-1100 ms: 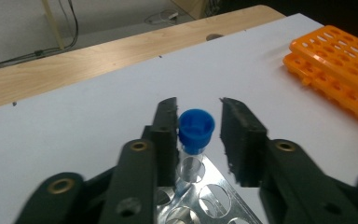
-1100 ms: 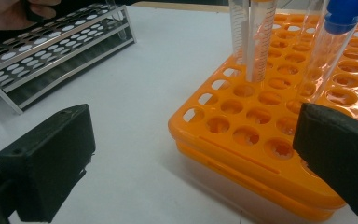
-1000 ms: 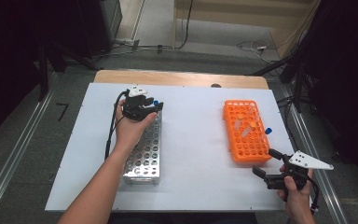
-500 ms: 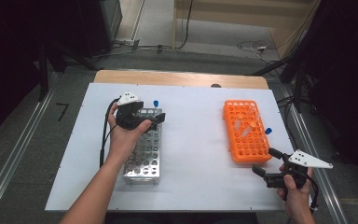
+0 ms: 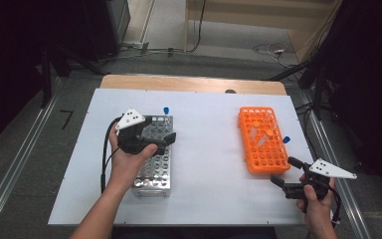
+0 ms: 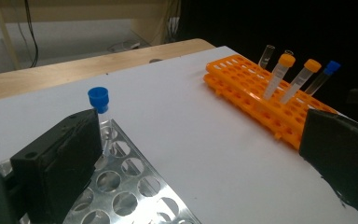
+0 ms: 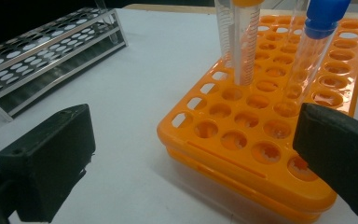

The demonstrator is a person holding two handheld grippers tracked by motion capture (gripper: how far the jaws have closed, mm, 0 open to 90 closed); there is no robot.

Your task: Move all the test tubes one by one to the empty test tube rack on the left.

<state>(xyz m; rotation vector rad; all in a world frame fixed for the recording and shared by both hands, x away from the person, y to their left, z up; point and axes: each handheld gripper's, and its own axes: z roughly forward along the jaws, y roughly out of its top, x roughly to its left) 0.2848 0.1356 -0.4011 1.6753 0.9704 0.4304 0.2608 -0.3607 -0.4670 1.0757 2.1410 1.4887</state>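
White tabletop, two racks, both my claws empty.
My left claw hangs over the metal rack, its jaws just spread wide and holding nothing; one blue-capped tube stands in the rack's far corner, just beside one jaw. My right claw gapes empty near the orange rack, which holds two orange-capped tubes and a blue-capped one.

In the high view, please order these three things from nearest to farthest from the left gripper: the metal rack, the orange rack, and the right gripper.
1. metal rack: directly under the left gripper.
2. orange rack: across the table, right side.
3. right gripper: at the near right corner.
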